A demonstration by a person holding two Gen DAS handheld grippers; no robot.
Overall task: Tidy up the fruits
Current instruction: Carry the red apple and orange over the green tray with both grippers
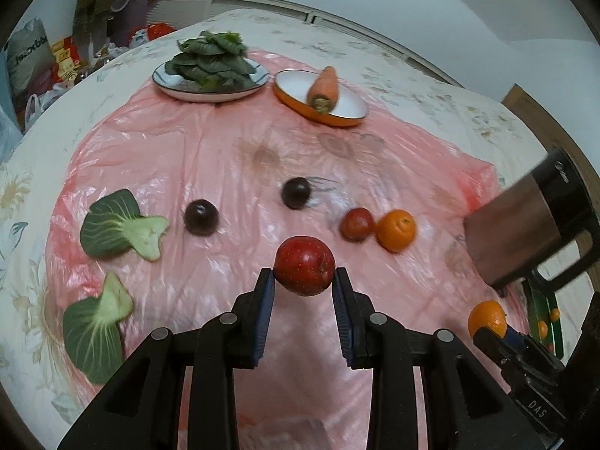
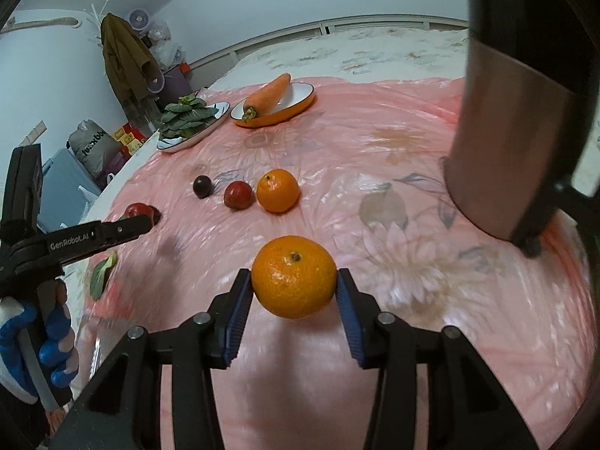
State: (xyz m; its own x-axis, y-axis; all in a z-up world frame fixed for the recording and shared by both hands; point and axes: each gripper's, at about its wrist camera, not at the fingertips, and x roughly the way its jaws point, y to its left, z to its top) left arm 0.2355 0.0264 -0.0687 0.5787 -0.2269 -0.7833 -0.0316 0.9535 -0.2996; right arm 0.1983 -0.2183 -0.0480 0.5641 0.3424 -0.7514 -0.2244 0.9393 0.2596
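Note:
My left gripper (image 1: 303, 275) is shut on a red apple (image 1: 304, 265), held above the pink plastic sheet (image 1: 225, 150). A mandarin (image 2: 294, 281) sits clamped between the pads of my right gripper (image 2: 294, 287), also off the sheet. On the sheet lie two dark plums (image 1: 201, 216) (image 1: 296, 192), a small red fruit (image 1: 357, 224) and a second mandarin (image 1: 396, 230). At the far side, an orange-rimmed dish (image 1: 348, 107) holds a carrot (image 1: 324, 88). The right gripper with its mandarin (image 1: 486, 318) shows at the lower right of the left wrist view.
A plate (image 1: 210, 92) piled with green leaves stands left of the dish. Two loose bok choy pieces (image 1: 120, 225) (image 1: 95, 328) lie at the sheet's left edge. A tall steel jug (image 2: 517, 131) stands at the right. A gloved hand (image 2: 22, 341) holds the left gripper.

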